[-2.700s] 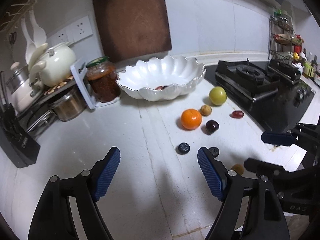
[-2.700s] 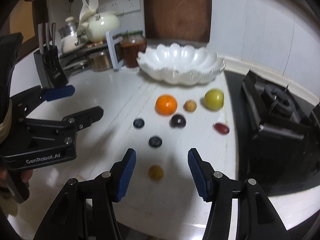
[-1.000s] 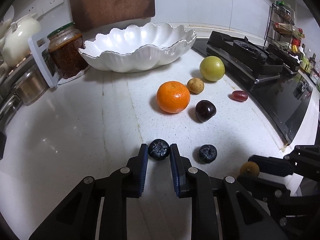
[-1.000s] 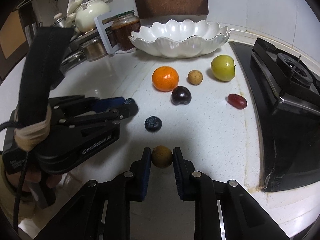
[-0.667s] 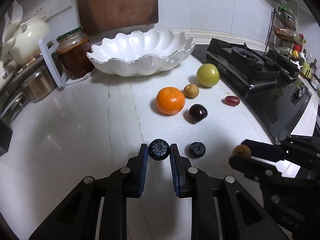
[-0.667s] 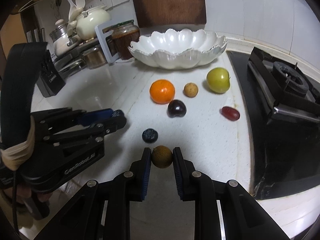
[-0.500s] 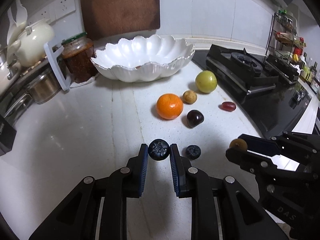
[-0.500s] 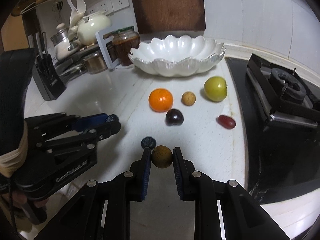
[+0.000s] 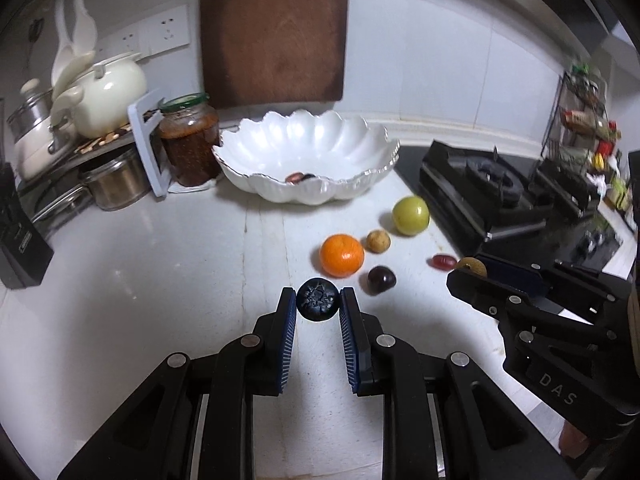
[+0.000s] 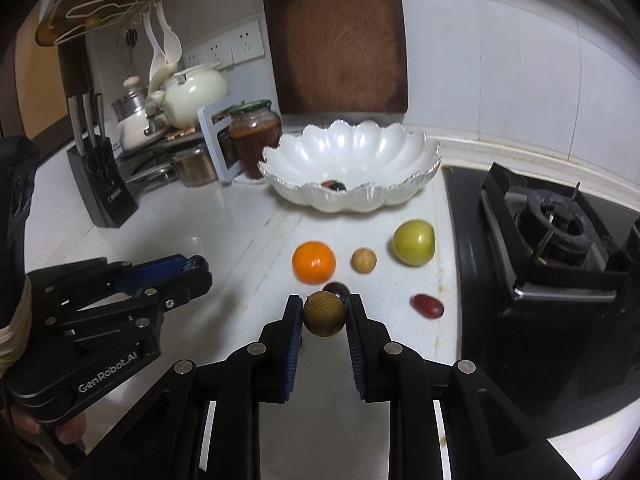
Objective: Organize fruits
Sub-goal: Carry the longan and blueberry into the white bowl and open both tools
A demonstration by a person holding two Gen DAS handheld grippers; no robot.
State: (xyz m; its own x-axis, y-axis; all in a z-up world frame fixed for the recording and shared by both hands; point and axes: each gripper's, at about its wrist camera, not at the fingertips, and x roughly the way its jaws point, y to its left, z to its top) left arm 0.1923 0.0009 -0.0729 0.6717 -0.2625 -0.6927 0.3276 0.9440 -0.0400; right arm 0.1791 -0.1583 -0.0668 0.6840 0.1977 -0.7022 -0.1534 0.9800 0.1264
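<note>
Left gripper (image 9: 318,306) is clamping a dark wrinkled blueberry (image 9: 318,305); right gripper (image 10: 323,314) is clamping a small round brown longan (image 10: 324,314), both off the counter. Ahead, the white scalloped ceramic bowl (image 10: 416,148) is holding just two small fruits. Orange mandarin (image 10: 313,261), tan longan (image 10: 363,260), green plum (image 10: 413,242), dark cherry (image 9: 381,279) and red grape (image 10: 428,305) are waiting in between.

Your left gripper (image 9: 318,307) and right gripper (image 10: 323,314): matte black linkage arms joined by round silver screws, each finger faced with a ribbed blue pad. Seen from the right wrist, your left gripper's body bears white lettering "GenRobot.AI"; seen from the left wrist, your right gripper's body bears "DAS". A pale cord is wound about your left gripper's black handle, with your fingers (image 10: 68,430) beneath it.
</note>
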